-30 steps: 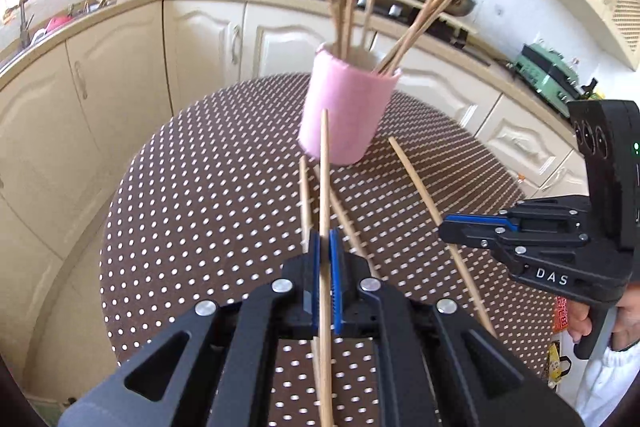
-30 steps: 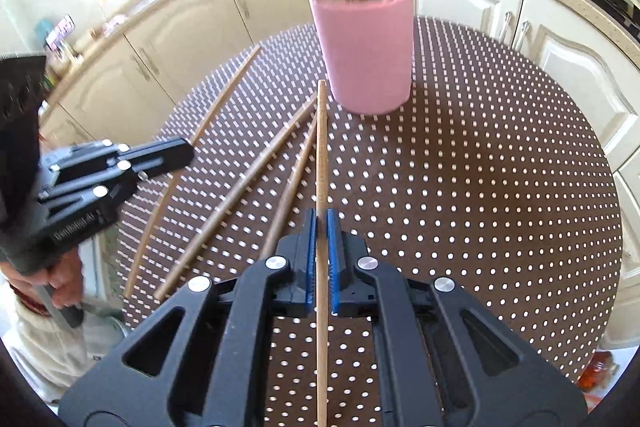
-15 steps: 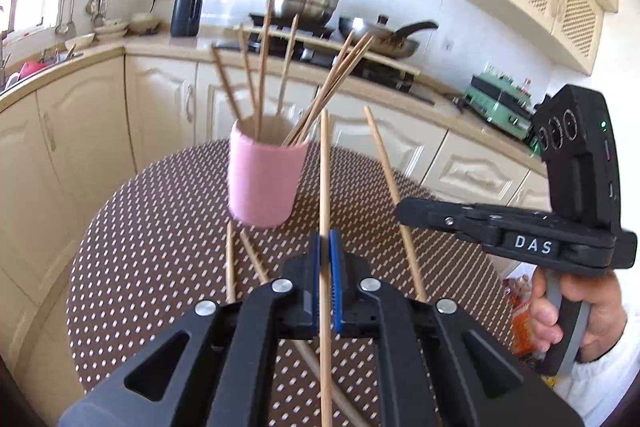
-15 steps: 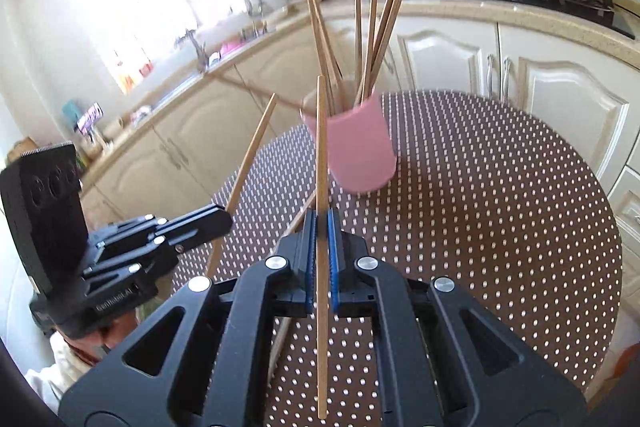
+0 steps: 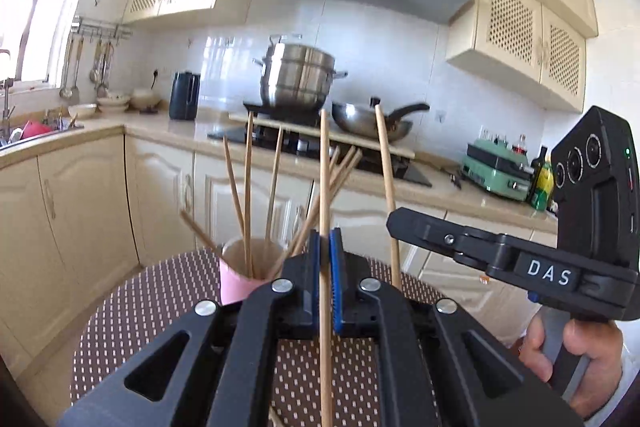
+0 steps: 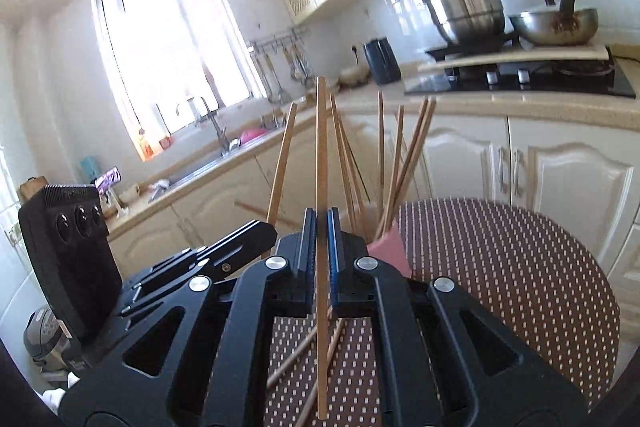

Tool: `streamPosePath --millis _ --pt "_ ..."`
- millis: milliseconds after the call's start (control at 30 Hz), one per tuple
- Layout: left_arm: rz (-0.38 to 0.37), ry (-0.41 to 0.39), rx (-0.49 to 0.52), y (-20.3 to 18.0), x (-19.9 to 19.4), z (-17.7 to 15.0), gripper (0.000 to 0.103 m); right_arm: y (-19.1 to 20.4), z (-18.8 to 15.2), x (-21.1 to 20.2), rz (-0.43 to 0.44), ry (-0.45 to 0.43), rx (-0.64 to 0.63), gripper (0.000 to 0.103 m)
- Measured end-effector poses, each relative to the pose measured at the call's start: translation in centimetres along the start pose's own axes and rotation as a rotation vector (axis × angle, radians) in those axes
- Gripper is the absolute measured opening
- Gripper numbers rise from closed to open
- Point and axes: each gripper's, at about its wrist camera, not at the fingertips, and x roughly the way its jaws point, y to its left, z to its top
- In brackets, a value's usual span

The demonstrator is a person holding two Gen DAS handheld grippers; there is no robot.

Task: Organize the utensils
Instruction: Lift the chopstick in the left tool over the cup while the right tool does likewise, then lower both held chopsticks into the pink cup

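Observation:
A pink cup point(image 5: 234, 283) holding several wooden chopsticks stands on the brown dotted round table point(image 5: 152, 303); it also shows in the right wrist view point(image 6: 388, 247). My left gripper point(image 5: 325, 239) is shut on one chopstick point(image 5: 325, 167), held upright and raised. My right gripper point(image 6: 321, 223) is shut on another chopstick point(image 6: 321, 147), also upright. The right gripper shows in the left wrist view point(image 5: 404, 221) with its chopstick point(image 5: 386, 171). The left gripper shows in the right wrist view point(image 6: 260, 231) with its chopstick point(image 6: 282, 155). Both grippers are near the cup.
Loose chopsticks point(image 6: 304, 351) lie on the table under the right gripper. Behind are cream cabinets point(image 5: 80, 203), a stove with a steel pot point(image 5: 298, 79) and a wok point(image 5: 372, 121), a sink point(image 6: 224, 151) and a window.
Both grippers have tilted upward and risen with their chopsticks, so the views now look across the kitchen instead of down at the table. The chopsticks now stand upright.

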Motion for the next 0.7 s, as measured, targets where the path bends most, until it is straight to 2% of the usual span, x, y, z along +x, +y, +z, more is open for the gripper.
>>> streamPosePath --millis 233,367,700 --pt "0.024 -0.176 -0.004 1.1 1.3 2.6 0.005 0.1 2.7 1.5 0.010 -0.130 -0.028 0.006" --pt "0.058 -0.251 -0.002 1.4 2.4 3.8 0.005 0.1 3.6 2.8 -0.003 -0.189 -0.051 0.006" --pt "0.167 -0.356 -0.003 2.2 5.5 4.9 0.005 -1.0 5.0 5.9 -0.006 -0.274 -0.090 0.006"
